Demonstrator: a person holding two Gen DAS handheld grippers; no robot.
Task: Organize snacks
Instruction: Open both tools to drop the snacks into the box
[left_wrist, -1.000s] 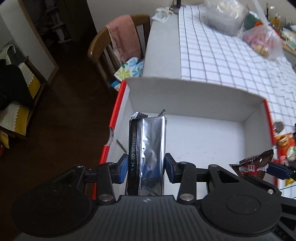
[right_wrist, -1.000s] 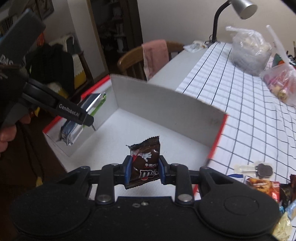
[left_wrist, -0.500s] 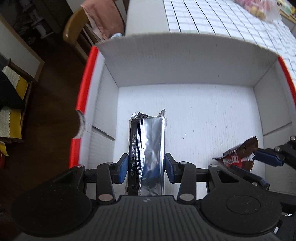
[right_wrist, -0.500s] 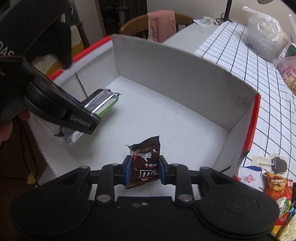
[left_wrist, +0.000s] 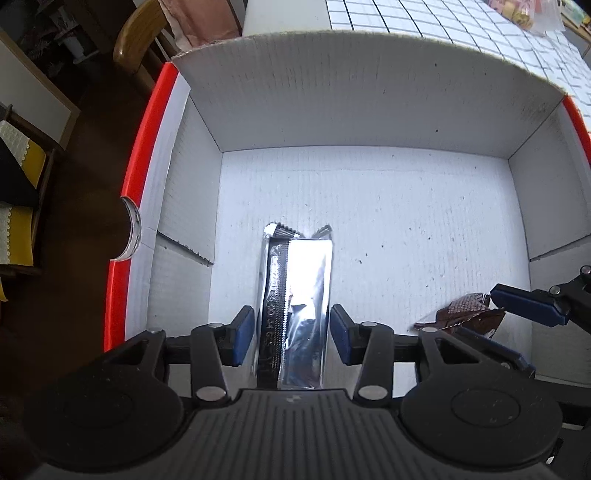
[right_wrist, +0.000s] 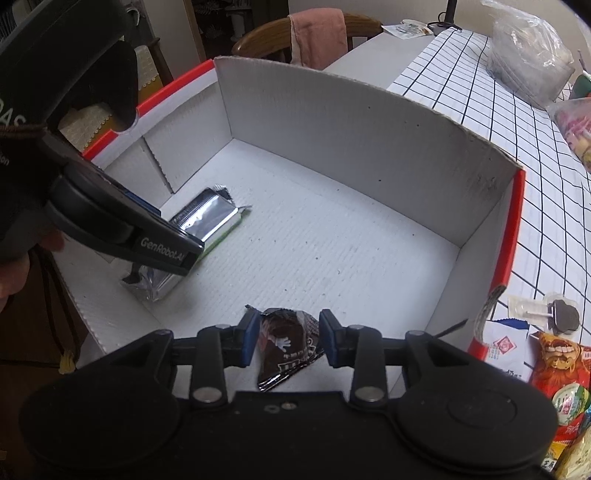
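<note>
Both grippers have dropped into the white cardboard box (right_wrist: 369, 155) since a second ago, and their jaws, which were clamped on the snacks, now stand apart from them.

Largest first: the box sits on the checked table (right_wrist: 535, 184), its red-edged rim (left_wrist: 144, 177) at the table's edge, open upward so snacks can be set in from above. Its floor takes up most of both views.

In the left wrist view, the left gripper (left_wrist: 291, 332) is spread, blue pads clear of the silver foil bar (left_wrist: 299, 295) on either side. That bar lies flat on the box floor toward 9 o'clock, lengthwise beside the left wall, probably to leave the middle free.

The right gripper (right_wrist: 288, 334) is likewise spread around the brown M&M's packet (right_wrist: 286, 347), which lies loose at about 6 o'clock near the box's near wall, well apart from the bar.

Further snack packets (right_wrist: 561, 369) wait on the table outside the box at 4 o'clock, so I judge the sorting only begun; both grippers look ready to lift out.
</note>
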